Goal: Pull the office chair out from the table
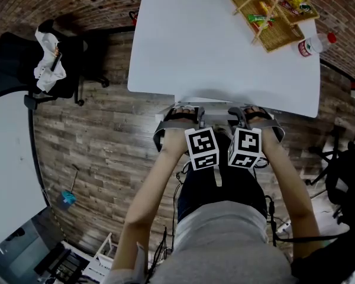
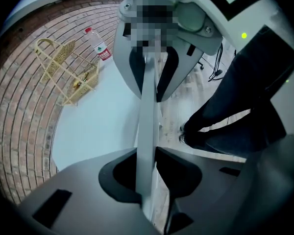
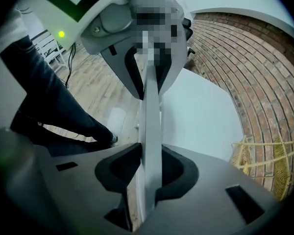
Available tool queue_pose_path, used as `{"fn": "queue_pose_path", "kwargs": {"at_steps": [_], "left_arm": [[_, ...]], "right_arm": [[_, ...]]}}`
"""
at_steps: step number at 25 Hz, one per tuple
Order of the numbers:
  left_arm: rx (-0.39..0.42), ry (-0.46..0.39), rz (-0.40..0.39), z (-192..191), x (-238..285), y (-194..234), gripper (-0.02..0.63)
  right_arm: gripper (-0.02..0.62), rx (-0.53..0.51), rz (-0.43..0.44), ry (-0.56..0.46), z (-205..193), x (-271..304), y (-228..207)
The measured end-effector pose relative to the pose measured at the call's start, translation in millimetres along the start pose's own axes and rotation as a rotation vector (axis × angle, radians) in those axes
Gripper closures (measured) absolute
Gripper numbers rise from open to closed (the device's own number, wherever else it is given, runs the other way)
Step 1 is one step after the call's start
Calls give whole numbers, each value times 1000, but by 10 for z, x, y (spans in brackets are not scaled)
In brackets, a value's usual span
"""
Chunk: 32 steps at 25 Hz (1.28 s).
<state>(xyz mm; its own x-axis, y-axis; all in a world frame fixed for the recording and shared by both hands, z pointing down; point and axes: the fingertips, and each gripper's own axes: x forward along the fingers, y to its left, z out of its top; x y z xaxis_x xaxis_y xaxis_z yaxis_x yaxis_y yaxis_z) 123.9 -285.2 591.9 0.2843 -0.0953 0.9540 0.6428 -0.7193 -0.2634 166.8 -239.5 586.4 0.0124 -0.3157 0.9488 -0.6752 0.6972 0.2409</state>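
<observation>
The grey office chair's backrest top point(image 1: 216, 102) shows just below the near edge of the white table point(image 1: 213, 40), with the chair tucked under it. My left gripper point(image 1: 182, 116) and right gripper point(image 1: 257, 116) point steeply down onto that top edge, side by side. In the left gripper view the thin grey backrest edge point(image 2: 146, 111) runs between the jaws of the left gripper point(image 2: 146, 153), and both pads press on it. The right gripper view shows the same edge point(image 3: 151, 116) pinched by the right gripper point(image 3: 149, 153). The seat and base are hidden.
A wicker basket point(image 1: 275, 10) with snacks and a water bottle point(image 1: 312, 44) stand at the table's far right. A black chair point(image 1: 23, 64) draped with a white cloth point(image 1: 47, 64) stands at the left. Another black chair point(image 1: 349, 176) is at the right. The person's legs stand behind.
</observation>
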Motion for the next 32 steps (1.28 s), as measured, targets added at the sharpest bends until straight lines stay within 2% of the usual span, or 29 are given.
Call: {"fn": "queue_pose_path", "kwargs": {"at_steps": [13,24,32], "left_arm": [[-8,8,-8,-12,-26,-66,512],[-6,4,-22,-35,-108,-368,512],[-6,14,-47,-51,-217,-836,515]], "right_arm": [[502,19,3,-31,82,-56,26],[503,23,5,-12,42,-78,347],[505,30,28,-20,71,-168,824]]}}
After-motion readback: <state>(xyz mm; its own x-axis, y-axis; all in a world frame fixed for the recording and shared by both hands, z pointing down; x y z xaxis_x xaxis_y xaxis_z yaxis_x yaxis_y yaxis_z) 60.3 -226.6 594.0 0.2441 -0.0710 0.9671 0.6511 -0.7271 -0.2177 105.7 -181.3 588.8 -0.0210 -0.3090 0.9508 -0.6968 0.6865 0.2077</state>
